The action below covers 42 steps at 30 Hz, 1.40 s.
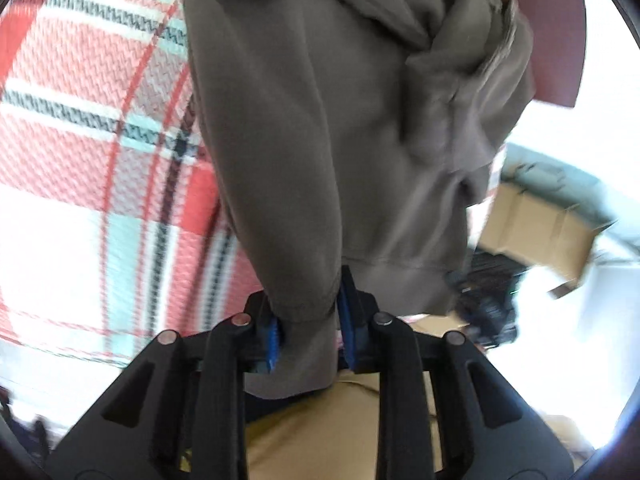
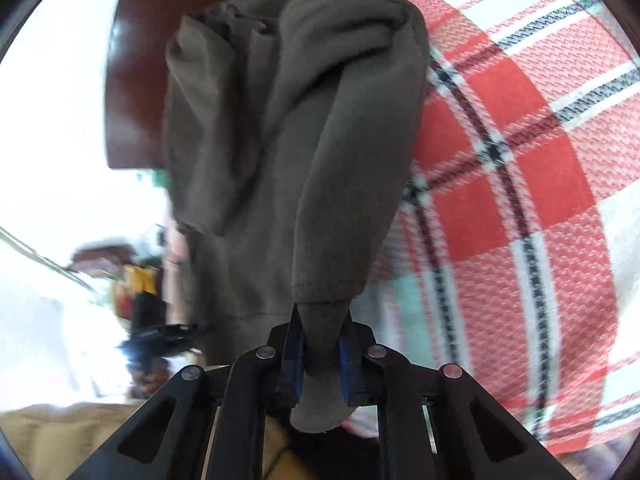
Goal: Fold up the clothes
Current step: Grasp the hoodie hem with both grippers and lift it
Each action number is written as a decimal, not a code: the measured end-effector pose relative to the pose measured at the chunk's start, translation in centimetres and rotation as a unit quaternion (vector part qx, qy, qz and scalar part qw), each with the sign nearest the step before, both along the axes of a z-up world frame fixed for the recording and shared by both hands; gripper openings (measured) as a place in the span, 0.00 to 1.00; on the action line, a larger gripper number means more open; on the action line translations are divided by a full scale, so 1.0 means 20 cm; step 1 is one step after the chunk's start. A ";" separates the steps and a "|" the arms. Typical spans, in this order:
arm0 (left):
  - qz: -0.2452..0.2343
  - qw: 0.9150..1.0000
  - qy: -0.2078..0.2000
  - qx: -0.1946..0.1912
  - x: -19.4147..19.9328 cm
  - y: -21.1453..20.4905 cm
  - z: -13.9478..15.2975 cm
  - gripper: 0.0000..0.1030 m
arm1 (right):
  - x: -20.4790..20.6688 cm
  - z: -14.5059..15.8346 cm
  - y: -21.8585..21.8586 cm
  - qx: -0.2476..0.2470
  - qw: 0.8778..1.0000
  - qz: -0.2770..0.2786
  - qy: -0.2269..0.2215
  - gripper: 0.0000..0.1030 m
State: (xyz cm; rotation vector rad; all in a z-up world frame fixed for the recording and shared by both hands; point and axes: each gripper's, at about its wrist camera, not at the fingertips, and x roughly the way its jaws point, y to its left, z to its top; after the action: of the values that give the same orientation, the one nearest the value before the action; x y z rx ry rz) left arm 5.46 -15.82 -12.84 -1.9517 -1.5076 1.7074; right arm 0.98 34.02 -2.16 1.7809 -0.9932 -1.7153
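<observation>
The sweatshirt [image 1: 340,128] lies on the plaid cloth [image 1: 88,120], its cuffs between both grippers' fingers [image 1: 273,338]

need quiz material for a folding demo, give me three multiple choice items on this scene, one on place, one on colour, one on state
1. Where does the brown sweatshirt lie?
A. on a plaid cloth
B. inside a cardboard box
C. on a hanger

2. What colour are the pads inside the gripper fingers?
A. yellow
B. blue
C. white

3. What is the state of the left gripper and right gripper?
A. both open, holding nothing
B. only the left one holds cloth
C. each shut on a sleeve cuff

Answers:
1 A, the red, white and teal plaid cloth spreads under and beside the garment.
2 B, blue strips show on both sides of the pinched cloth.
3 C, a left cuff and a right cuff sit pinched between the pads.
</observation>
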 end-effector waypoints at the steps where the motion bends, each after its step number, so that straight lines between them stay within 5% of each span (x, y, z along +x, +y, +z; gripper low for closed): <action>1: 0.010 1.000 0.003 0.015 0.00 0.00 0.00 0.25 | -0.01 0.02 0.02 -0.014 1.000 -0.008 0.000 0.12; 5: -0.042 0.999 -0.004 -0.034 -0.02 0.09 -0.02 0.27 | -0.05 0.07 0.01 -0.046 0.999 -0.014 0.016 0.11; 8: -0.074 0.995 -0.017 -0.059 -0.04 0.24 -0.10 0.41 | -0.06 0.06 -0.02 -0.032 0.999 0.003 0.016 0.16; 10: -0.079 0.994 -0.025 -0.066 -0.04 0.28 -0.15 0.61 | -0.06 0.01 -0.04 -0.003 1.000 0.027 0.006 0.29; 13: -0.069 0.996 -0.028 -0.055 -0.06 0.35 -0.20 0.63 | -0.02 -0.06 -0.06 0.028 0.999 0.044 -0.015 0.55; 18: -0.094 0.993 -0.022 -0.062 -0.14 0.47 -0.17 0.61 | 0.03 -0.12 -0.04 0.031 0.998 0.046 -0.021 0.56; 19: -0.095 0.994 -0.021 -0.054 -0.17 0.51 -0.17 0.42 | 0.03 -0.12 -0.05 0.034 0.998 0.052 -0.018 0.49; 20: -0.092 0.995 -0.021 -0.039 -0.19 0.53 -0.18 0.31 | 0.03 -0.12 -0.05 0.032 0.998 0.057 -0.018 0.23; 21: -0.084 0.996 -0.024 -0.025 -0.20 0.53 -0.18 0.24 | 0.03 -0.12 -0.05 0.030 0.997 0.063 -0.018 0.12; 28: -0.015 0.999 0.007 0.049 -0.26 0.45 -0.05 0.20 | -0.05 0.06 0.01 -0.070 0.997 0.000 0.014 0.11; 33: 0.047 0.990 0.076 0.108 -0.43 0.37 0.15 0.20 | -0.20 0.26 0.04 -0.137 0.988 -0.038 0.060 0.11; 42: 0.127 0.973 0.152 0.118 -0.86 0.12 0.38 0.20 | -0.66 0.51 0.05 -0.214 0.962 -0.121 0.119 0.11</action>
State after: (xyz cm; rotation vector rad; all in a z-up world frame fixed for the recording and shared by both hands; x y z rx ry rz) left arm -11.71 -13.46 -5.25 -1.3607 -1.7995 1.7258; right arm -12.20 35.05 8.09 1.1915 -1.3909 -1.6446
